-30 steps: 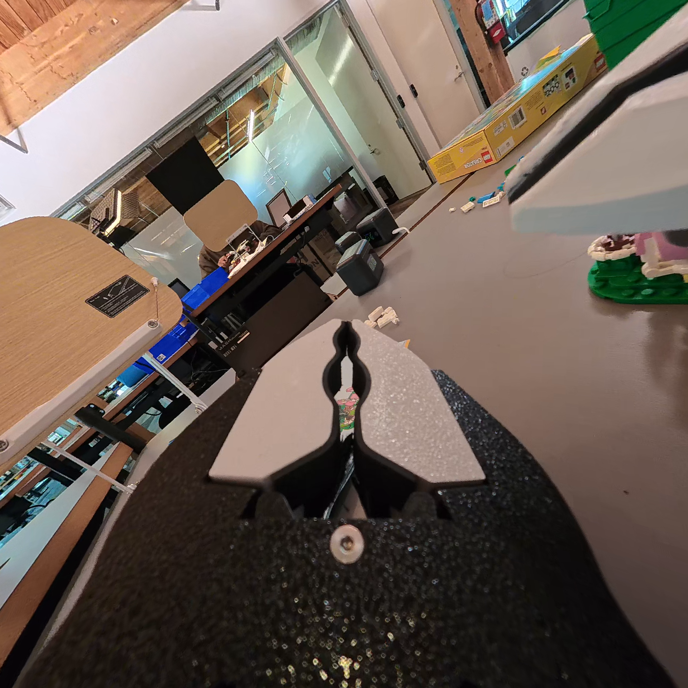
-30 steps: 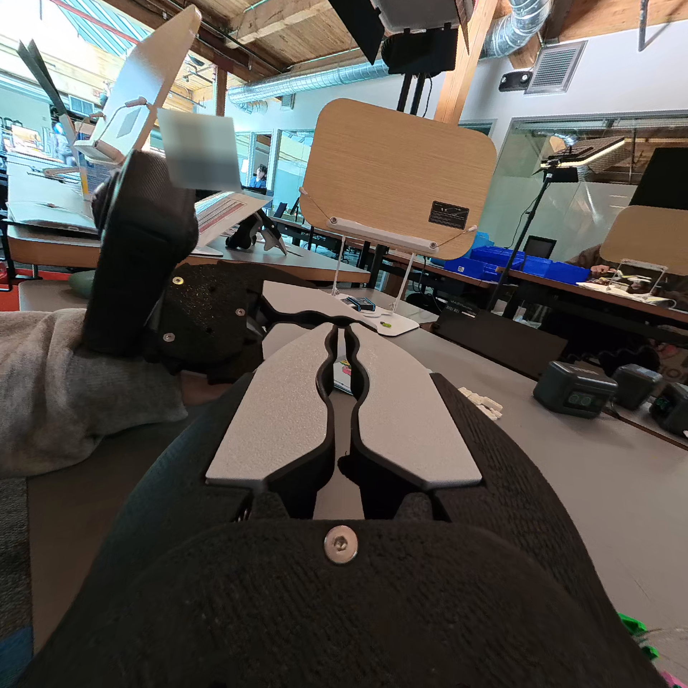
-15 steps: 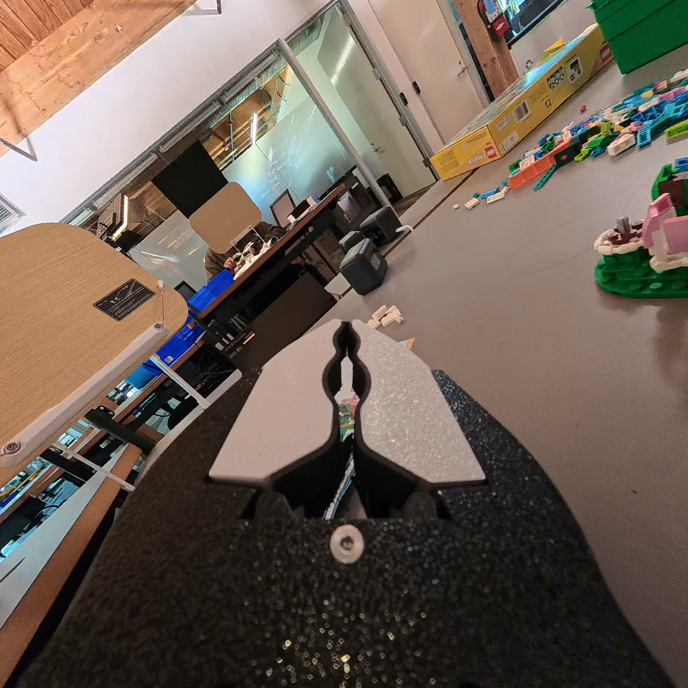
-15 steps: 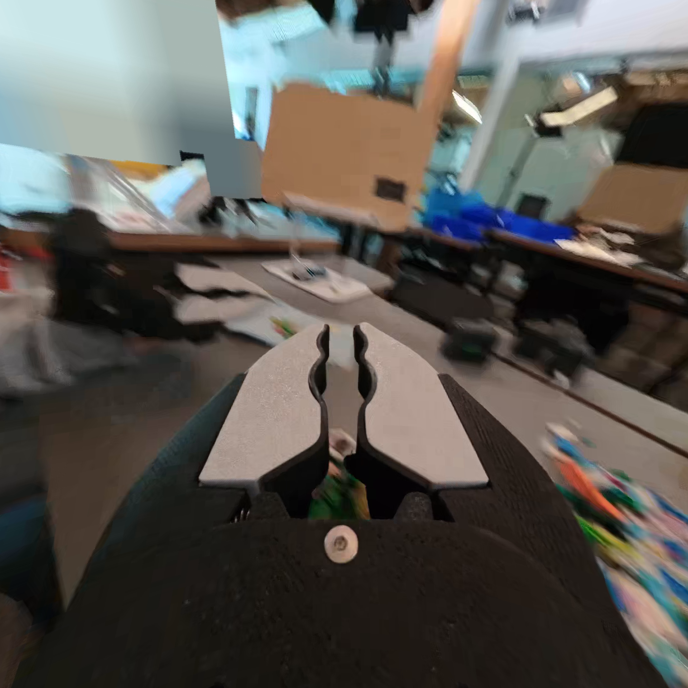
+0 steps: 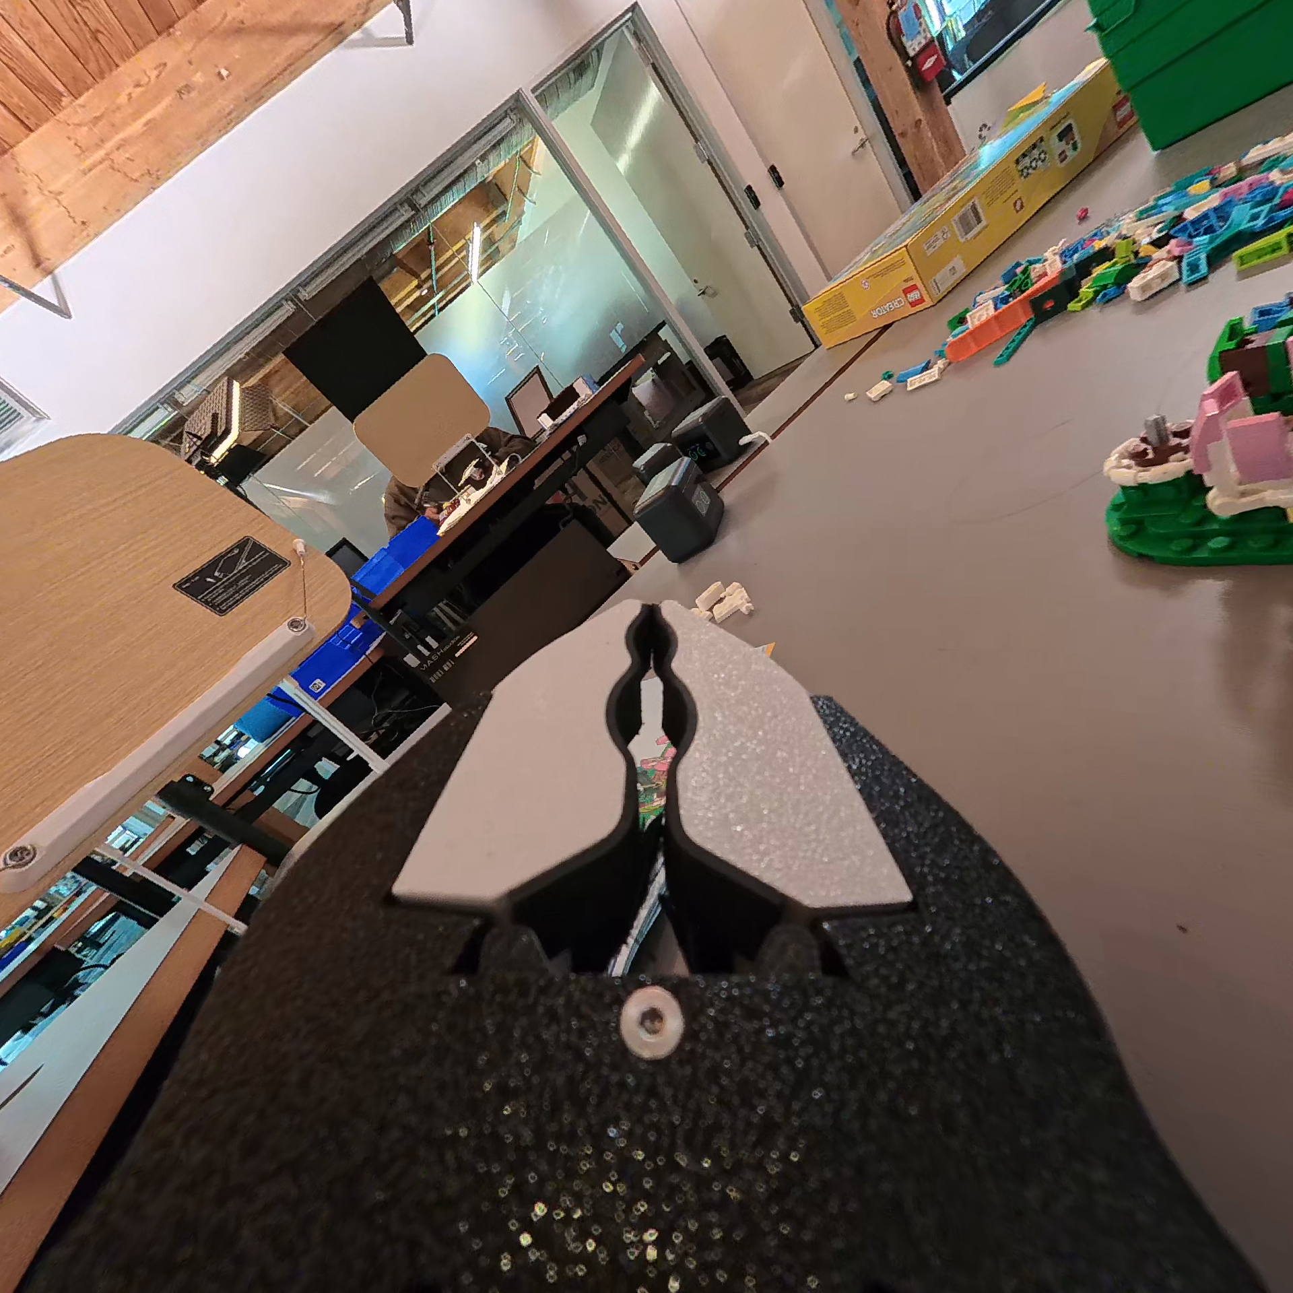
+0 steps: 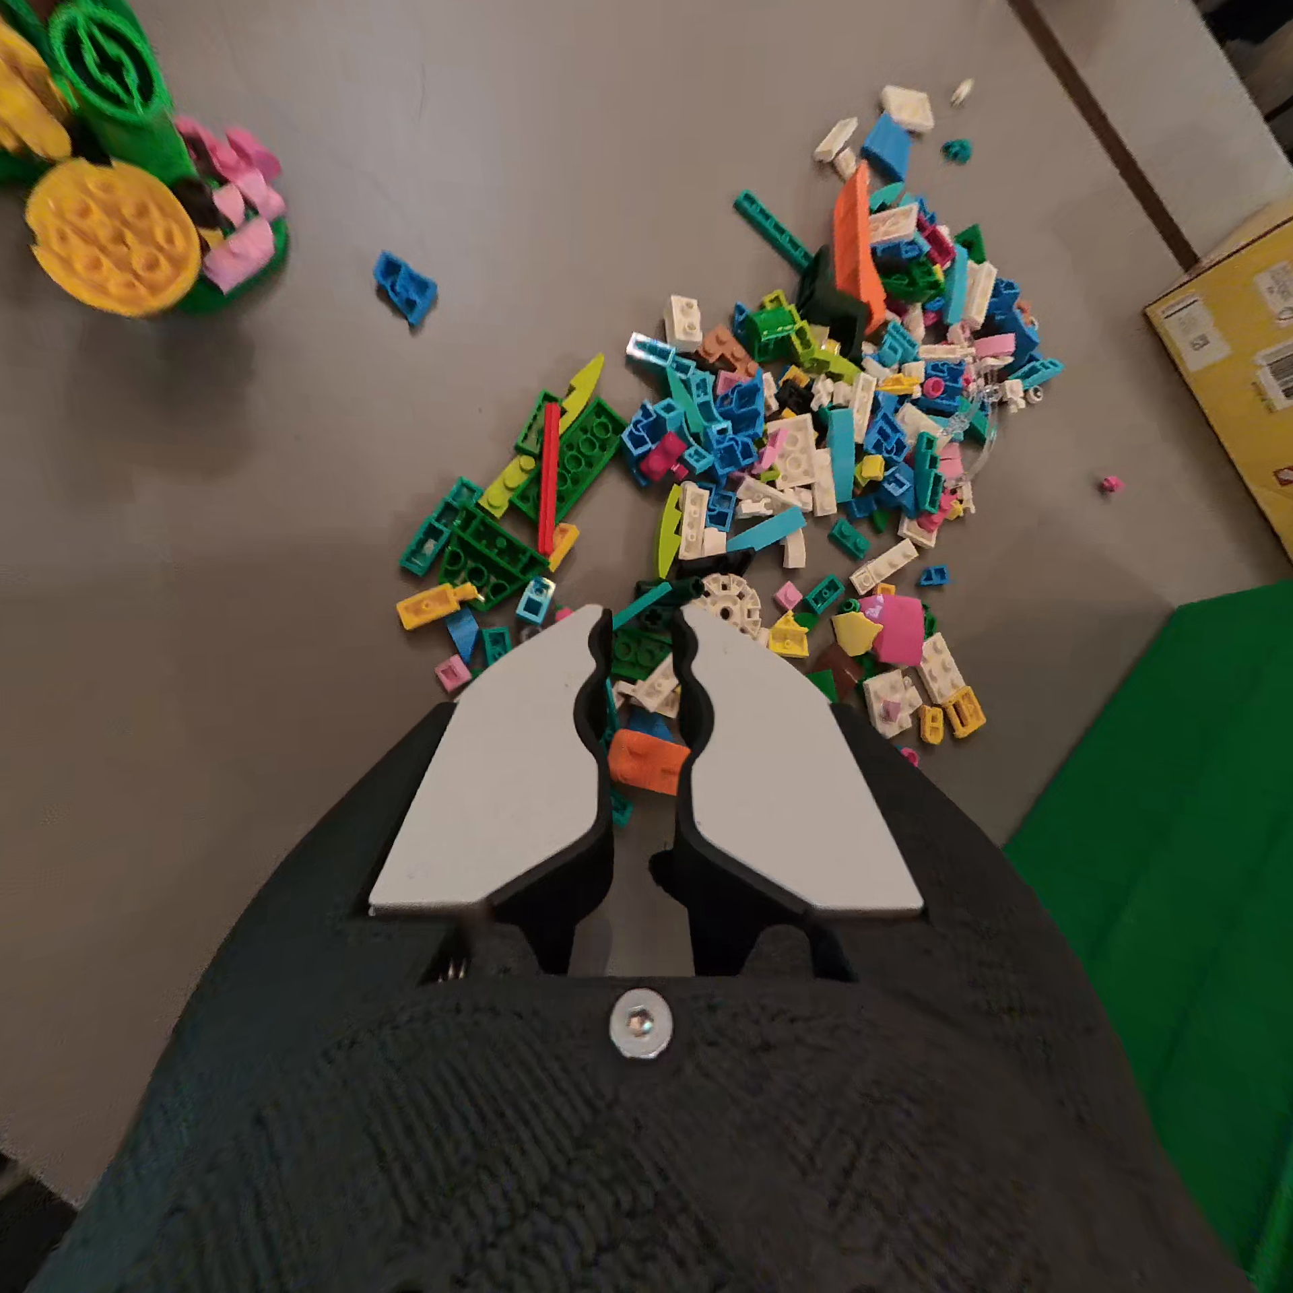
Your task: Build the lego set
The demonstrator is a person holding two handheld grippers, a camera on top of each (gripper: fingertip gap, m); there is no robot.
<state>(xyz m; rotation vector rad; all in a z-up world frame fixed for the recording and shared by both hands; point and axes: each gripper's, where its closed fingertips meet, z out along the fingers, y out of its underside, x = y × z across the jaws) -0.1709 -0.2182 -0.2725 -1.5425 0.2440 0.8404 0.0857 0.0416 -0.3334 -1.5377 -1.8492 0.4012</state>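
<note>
So the right gripper (image 6: 640, 623) is hanging over the near edge of the loose brick pile (image 6: 804, 420), looking almost straight down, fingers a little apart with nothing pinched between them. Showing through the gap is a green plate (image 6: 640, 651) right at the tips, some white bits, and further back toward the palm an orange brick (image 6: 644, 762). My guess is it's hunting for the next piece — which one, I can't tell.

That gap is what the next move hangs on. The orange brick lies with its long side running across the gap, so the fingers would close on its short ends unless the wrist turns. It also sits behind the tips, so the tool would need to pull back or drop steeply to reach it. The green plate is the easier grab from here.

The left gripper (image 5: 654, 619) is well away from the pile, low over the grey table (image 5: 979, 769) and tilted, tips touching with only a narrow slot further back. Something printed and colourful shows through that slot, but I can't tell if it's clamped or just lying underneath.

The half-built model (image 5: 1217, 490) — green base, pink and white on top — stands to the left gripper's right, apart from the pile. The yellow set box (image 5: 979, 224) lies at the table's far edge.
</note>
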